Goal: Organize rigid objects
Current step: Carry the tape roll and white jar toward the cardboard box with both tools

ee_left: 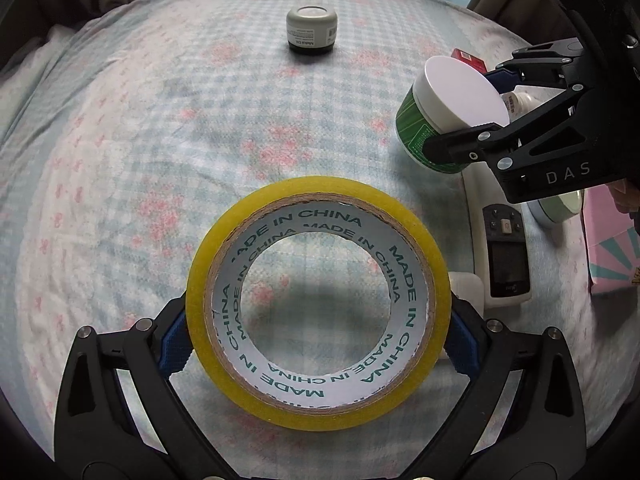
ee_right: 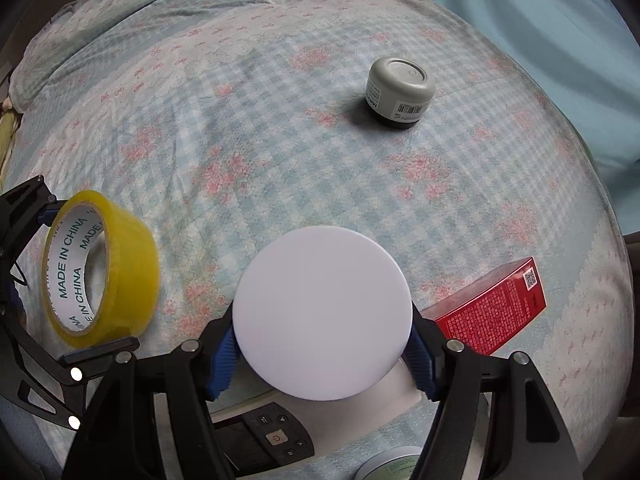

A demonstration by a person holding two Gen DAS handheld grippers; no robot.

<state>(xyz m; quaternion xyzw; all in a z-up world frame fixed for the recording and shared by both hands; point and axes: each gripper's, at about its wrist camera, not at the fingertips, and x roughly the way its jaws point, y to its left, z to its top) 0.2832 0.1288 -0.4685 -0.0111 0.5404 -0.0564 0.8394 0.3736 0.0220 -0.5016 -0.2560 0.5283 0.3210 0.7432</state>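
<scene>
My left gripper (ee_left: pixel 318 336) is shut on a yellow tape roll (ee_left: pixel 416 264), held above the bedspread; the roll also shows in the right wrist view (ee_right: pixel 132 260) at the left. My right gripper (ee_right: pixel 322 354) is shut on a green jar with a white lid (ee_right: pixel 322 312), held above the bed; in the left wrist view the jar (ee_left: pixel 448 96) and right gripper (ee_left: pixel 460 114) are at the right. A grey jar with a dark base (ee_left: pixel 312 30) stands alone on the far part of the bed (ee_right: pixel 398 90).
A red box (ee_right: pixel 492 310) lies right of the held jar. A white handheld device with screen and buttons (ee_left: pixel 506 256) lies at the right, below the right gripper (ee_right: pixel 272 440). A pale green round tin (ee_left: pixel 560 210) and a pink box (ee_left: pixel 612 240) lie at the far right.
</scene>
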